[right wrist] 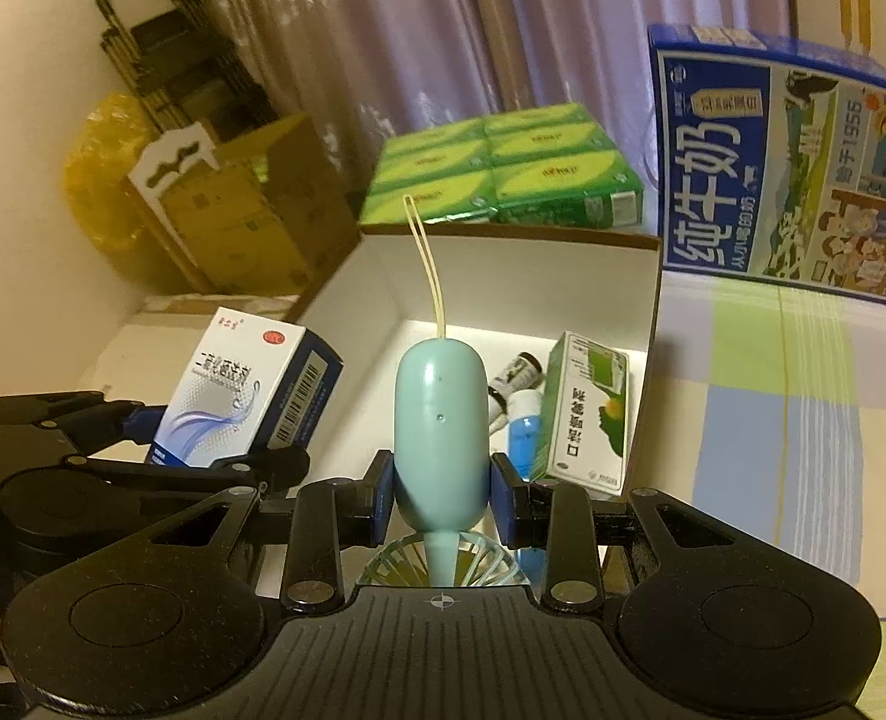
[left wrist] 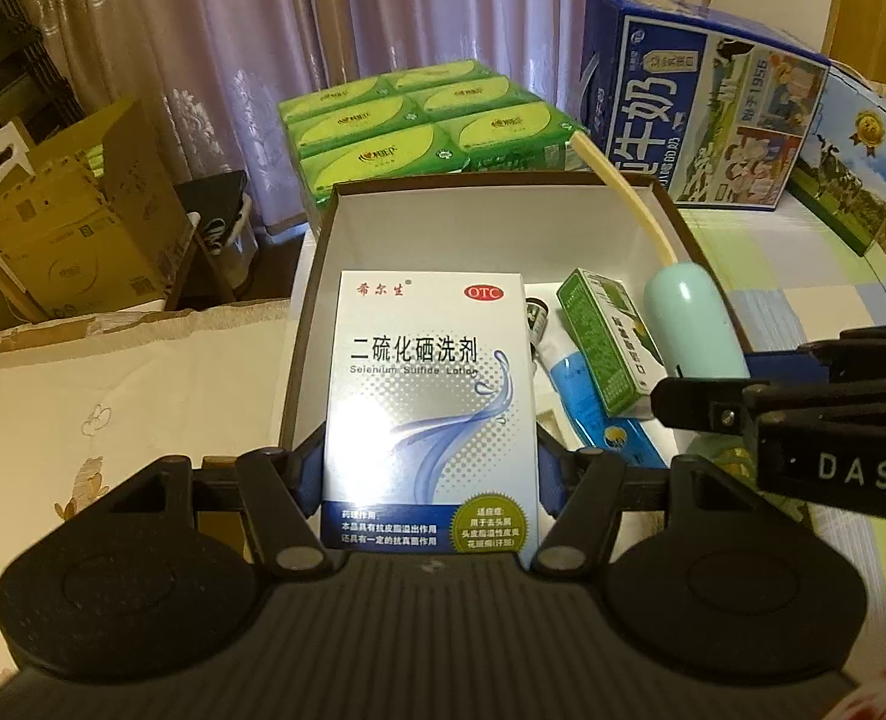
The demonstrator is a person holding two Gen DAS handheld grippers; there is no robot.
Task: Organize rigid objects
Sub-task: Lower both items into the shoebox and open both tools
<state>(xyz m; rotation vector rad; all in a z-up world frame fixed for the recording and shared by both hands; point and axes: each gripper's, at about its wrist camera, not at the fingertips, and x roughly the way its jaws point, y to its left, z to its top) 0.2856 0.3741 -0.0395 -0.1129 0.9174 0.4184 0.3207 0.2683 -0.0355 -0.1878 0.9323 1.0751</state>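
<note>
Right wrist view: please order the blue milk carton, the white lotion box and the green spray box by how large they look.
1. blue milk carton
2. white lotion box
3. green spray box

The last two look close in size; the lotion box is tilted, so this order is unsure.

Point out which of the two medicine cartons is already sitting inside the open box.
The green and white carton, resting inside the open box near its right wall. The white and blue lotion carton is clamped in the left gripper instead.

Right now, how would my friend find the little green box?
Find the big open box with white walls on the bed. Inside, by its right wall, the small green box stands upright beside a blue tube. It's the only green thing in there.
</note>
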